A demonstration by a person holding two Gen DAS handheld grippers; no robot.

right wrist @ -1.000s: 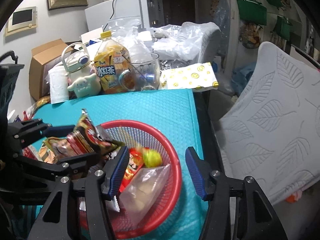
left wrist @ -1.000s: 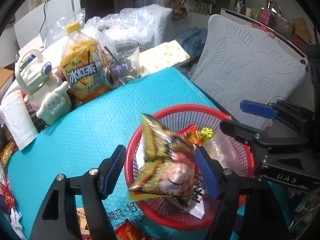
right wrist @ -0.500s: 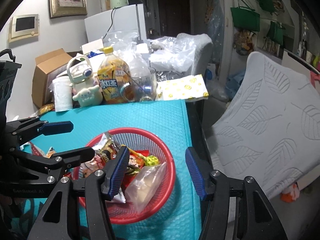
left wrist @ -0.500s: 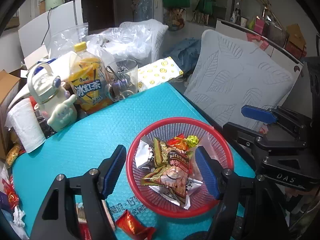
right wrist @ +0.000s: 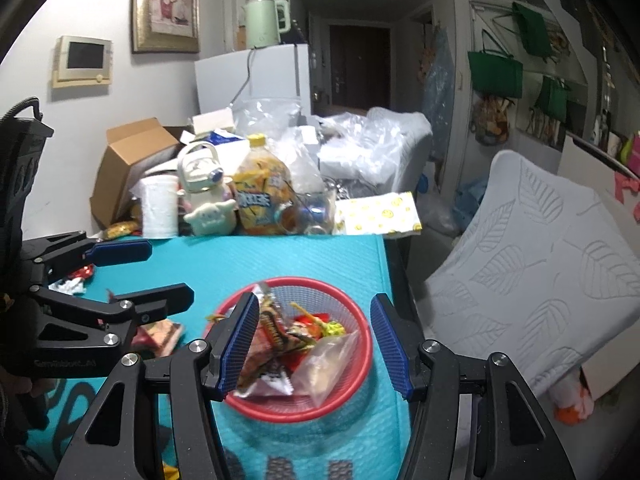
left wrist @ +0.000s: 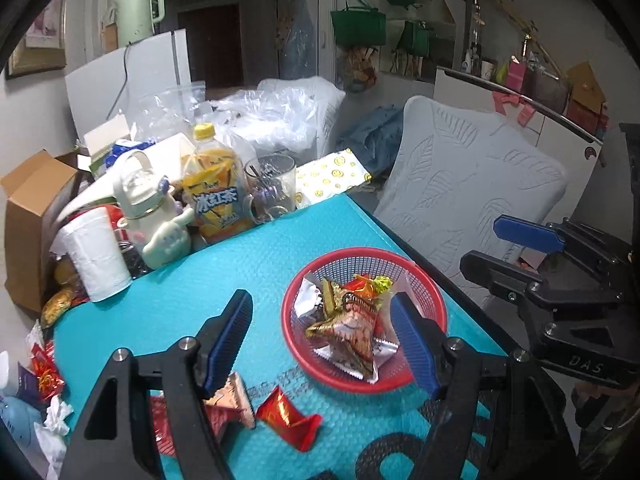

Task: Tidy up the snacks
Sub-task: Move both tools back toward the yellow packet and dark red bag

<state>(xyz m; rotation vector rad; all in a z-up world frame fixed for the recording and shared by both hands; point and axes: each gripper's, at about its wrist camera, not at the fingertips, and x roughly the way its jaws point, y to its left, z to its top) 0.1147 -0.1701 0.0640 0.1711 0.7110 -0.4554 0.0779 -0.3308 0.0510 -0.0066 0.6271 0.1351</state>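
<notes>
A red mesh basket point(left wrist: 298, 292) stands on the teal table mat point(left wrist: 180, 280) near its right edge, holding several snack packets; a brown and gold packet point(left wrist: 350, 330) lies on top. My left gripper point(left wrist: 320, 340) hovers above and in front of the basket, open, with nothing between its blue pads. My right gripper point(right wrist: 316, 344) is likewise open and empty above the basket point(right wrist: 308, 414). Each gripper shows in the other's view: right gripper point(left wrist: 508, 256), left gripper point(right wrist: 172, 272). A red wrapper point(left wrist: 288, 416) and a pink packet point(left wrist: 234, 394) lie loose on the mat under the left gripper.
At the table's back stand an iced tea bottle point(left wrist: 216, 196), a white cartoon flask point(left wrist: 148, 216), a paper roll point(left wrist: 96, 256) and a glass mug point(left wrist: 272, 188). More wrappers point(left wrist: 44, 372) lie at the left edge. A grey cushion point(left wrist: 472, 184) is beyond the right edge.
Both grippers have risen and drawn back from the basket. The brown and gold packet, up between the left fingers a second ago, now lies in the basket.
</notes>
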